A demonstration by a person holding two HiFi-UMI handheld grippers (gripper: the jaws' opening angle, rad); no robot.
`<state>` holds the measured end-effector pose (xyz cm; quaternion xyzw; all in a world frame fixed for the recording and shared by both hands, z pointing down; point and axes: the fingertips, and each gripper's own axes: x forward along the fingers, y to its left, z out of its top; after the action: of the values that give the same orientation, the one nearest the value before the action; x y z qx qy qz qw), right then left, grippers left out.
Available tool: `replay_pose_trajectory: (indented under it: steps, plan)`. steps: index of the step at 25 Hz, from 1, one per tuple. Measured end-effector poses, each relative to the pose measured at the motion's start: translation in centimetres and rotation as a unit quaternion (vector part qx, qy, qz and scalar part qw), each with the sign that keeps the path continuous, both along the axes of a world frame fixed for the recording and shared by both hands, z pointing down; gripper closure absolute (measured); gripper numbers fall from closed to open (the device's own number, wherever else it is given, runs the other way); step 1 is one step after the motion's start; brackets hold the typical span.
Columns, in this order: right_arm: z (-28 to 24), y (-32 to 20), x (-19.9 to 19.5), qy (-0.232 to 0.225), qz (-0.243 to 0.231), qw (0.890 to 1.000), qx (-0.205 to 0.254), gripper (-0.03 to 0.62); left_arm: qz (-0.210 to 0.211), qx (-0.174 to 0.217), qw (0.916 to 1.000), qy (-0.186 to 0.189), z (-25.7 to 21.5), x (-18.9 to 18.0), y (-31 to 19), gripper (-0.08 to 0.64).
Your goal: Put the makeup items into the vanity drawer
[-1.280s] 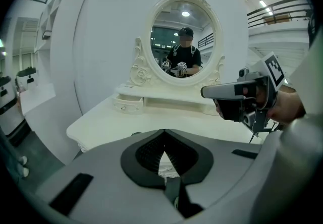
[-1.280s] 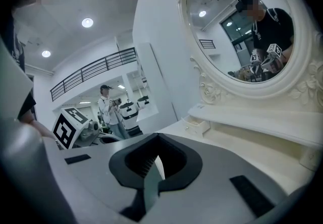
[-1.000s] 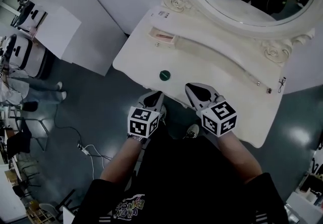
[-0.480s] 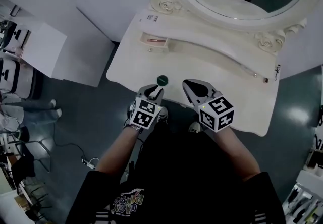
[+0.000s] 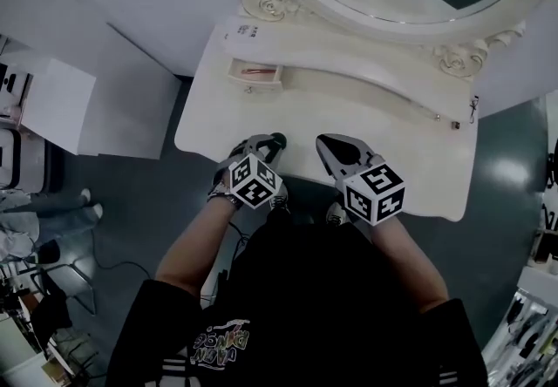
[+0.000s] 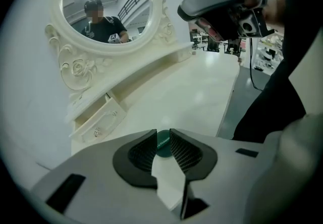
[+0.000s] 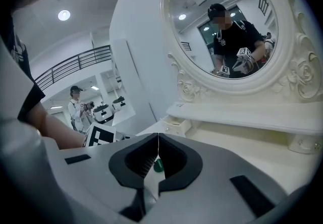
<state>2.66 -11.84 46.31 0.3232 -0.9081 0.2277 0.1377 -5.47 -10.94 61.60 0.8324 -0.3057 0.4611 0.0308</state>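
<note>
Green disc (image 5: 277,139) is lying flat near the front edge of the desk (image 5: 384,128), right off the tips of the left gripper (image 5: 266,146), at about 1 o'clock from it in the head view. From the left gripper view the jaws are spread a bit and the disc sits dead ahead at 12 in the gap between the tips, can't tell if they're actually touching it tbh. It's round so there's no long axis to worry about, any angle across it should do. Right gripper (image 5: 332,148) is off at 3 o'clock from the disc, near but apart, jaws pressed together with nothing in them, so left is clearly the nearer one. Open drawer (image 5: 255,73) is at roughly 11 o'clock from the disc, back-left on the desk, so my guess is squeeze, lift, then carry it up and left
</note>
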Motion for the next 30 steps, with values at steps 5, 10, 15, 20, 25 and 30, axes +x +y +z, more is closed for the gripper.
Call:
replay_pose_trajectory:
  steps: [5, 10, 15, 20, 25, 30]
  plan:
    - [0.8, -0.9, -0.6, 0.005, 0.015, 1.000, -0.010, 0.563, 0.065, -0.036, 0.9970, -0.020, 2.0, -0.3, -0.5, 0.489]
    - [1.4, -1.9, -0.7, 0.007, 0.035, 0.999, -0.022, 0.563, 0.149, -0.059, 0.9861, -0.044, 3.2, -0.2, -0.1, 0.482]
    - [1.7, -2.5, -1.2, 0.006, 0.049, 0.998, -0.029, 0.563, 0.202, -0.075, 0.9742, -0.067, 4.3, -0.5, 0.0, 0.480]
    - [2.3, -3.1, -1.3, 0.003, 0.066, 0.997, -0.037, 0.563, 0.232, -0.092, 0.9661, -0.066, 4.8, -0.3, -0.2, 0.480]
    - [2.6, -3.5, -1.4, -0.001, 0.082, 0.996, -0.042, 0.563, 0.242, -0.121, 0.9614, -0.050, 4.8, -0.3, 0.0, 0.482]
    - [2.9, -3.7, -1.6, -0.004, 0.093, 0.995, -0.046, 0.563, 0.249, -0.126, 0.9595, -0.040, 4.8, -0.3, 0.0, 0.489]
